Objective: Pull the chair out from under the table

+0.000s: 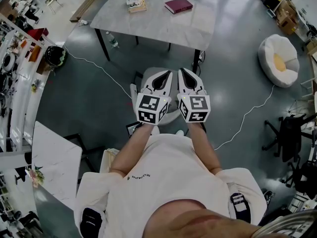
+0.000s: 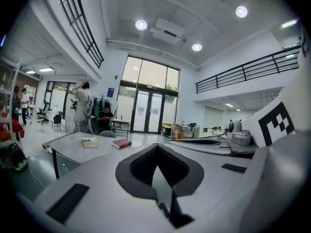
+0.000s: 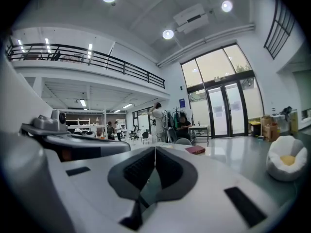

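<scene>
Head view, chair: the white chair stands on the floor between you and the table, right beneath your two grippers. They cover most of it, and it looks clear of the table's near edge.
Head view, left gripper: your left gripper is held out over the chair and points toward the table. Its marker cube is nearest you.
Head view, right gripper: your right gripper lies just beside the left one, parallel to it. From above you cannot tell whether either one touches the chair.
Head view, table top: a red book lies there, and a small pile of books lies near it.
Head view, floor: a white beanbag sits well off to your right. A white cable trails past the table leg.
Left gripper view, jaws: your left tongs are clenched, pad against pad, with nothing caught between them.
Left gripper view, beyond: the table runs off to the left with both books on it. The right gripper's cube fills the right edge.
Right gripper view, jaws: your right tongs are clenched too, pads meeting in a thin seam, and they grasp nothing.
Right gripper view, beyond: the red book shows just past the jaw tips and the beanbag sits at far right.
</scene>
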Tool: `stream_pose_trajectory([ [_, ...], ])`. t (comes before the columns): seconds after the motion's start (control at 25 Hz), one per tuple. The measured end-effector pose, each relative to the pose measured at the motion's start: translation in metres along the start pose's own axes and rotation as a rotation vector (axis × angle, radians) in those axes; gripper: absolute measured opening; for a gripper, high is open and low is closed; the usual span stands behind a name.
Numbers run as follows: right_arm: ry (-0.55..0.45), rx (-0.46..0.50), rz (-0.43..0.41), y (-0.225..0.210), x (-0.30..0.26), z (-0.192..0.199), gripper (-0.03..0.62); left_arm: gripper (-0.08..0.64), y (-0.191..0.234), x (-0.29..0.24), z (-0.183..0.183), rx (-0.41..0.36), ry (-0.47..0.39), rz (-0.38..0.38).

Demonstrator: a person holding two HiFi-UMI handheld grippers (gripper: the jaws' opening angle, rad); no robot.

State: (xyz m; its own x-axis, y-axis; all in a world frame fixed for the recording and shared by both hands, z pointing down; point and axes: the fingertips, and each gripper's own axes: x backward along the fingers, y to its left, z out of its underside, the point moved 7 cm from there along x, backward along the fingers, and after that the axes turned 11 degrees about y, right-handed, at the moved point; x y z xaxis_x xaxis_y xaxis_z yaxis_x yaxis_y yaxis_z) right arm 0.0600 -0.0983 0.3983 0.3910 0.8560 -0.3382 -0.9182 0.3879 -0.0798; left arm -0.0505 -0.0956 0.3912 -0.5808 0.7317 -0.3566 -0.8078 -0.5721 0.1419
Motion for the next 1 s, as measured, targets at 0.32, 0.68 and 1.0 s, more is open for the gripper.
stream_pose_trajectory([
  [0.32,-0.018,0.0,-0.014,0.005,0.005,-0.006,0.014,0.002,-0.004,0.005,-0.004,0.014,-0.05,-0.043],
  [0.68,-0.034,0.036,-0.033,0.015,0.009,-0.01,0.012,0.002,-0.001,0.019,-0.005,0.021,-0.095,-0.112],
  [1.0,-0.05,0.059,-0.029,0.018,0.01,-0.01,0.012,0.002,0.0,0.019,-0.002,0.024,-0.117,-0.144],
])
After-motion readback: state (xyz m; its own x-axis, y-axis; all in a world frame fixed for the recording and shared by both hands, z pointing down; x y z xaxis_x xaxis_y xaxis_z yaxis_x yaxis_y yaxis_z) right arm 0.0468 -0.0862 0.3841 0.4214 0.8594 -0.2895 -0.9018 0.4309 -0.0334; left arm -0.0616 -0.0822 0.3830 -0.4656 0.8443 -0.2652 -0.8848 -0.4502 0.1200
